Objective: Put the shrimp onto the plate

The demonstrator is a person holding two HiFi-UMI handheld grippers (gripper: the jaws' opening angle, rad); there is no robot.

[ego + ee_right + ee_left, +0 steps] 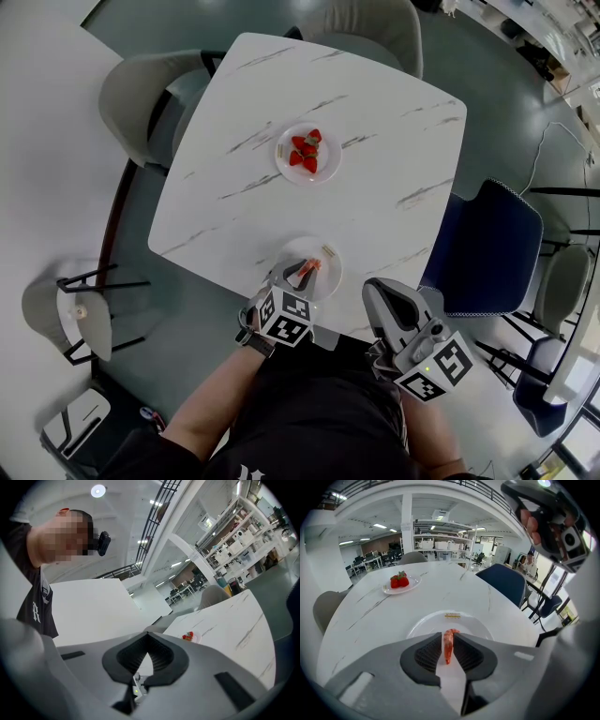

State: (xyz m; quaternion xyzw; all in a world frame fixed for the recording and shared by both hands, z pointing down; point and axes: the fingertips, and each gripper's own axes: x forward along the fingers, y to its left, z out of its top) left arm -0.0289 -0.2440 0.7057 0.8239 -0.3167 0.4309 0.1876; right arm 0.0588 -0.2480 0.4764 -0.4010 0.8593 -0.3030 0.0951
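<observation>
At the lower centre of your left gripper view, the shrimp (448,646) was orange-red against a white plate (423,626). Your table (375,112) was white marble with grey veins. At upper centre the strawberries (306,150) were red, and at right the chair (487,246) was dark blue.

Right hand-held gripper (147,634): jaw tips together, nothing between them. Beyond it on the right, a white marbled counter (234,620) carries a small plate (197,639) of strawberries (188,636). Person's dark shirt (35,606) at left.
</observation>
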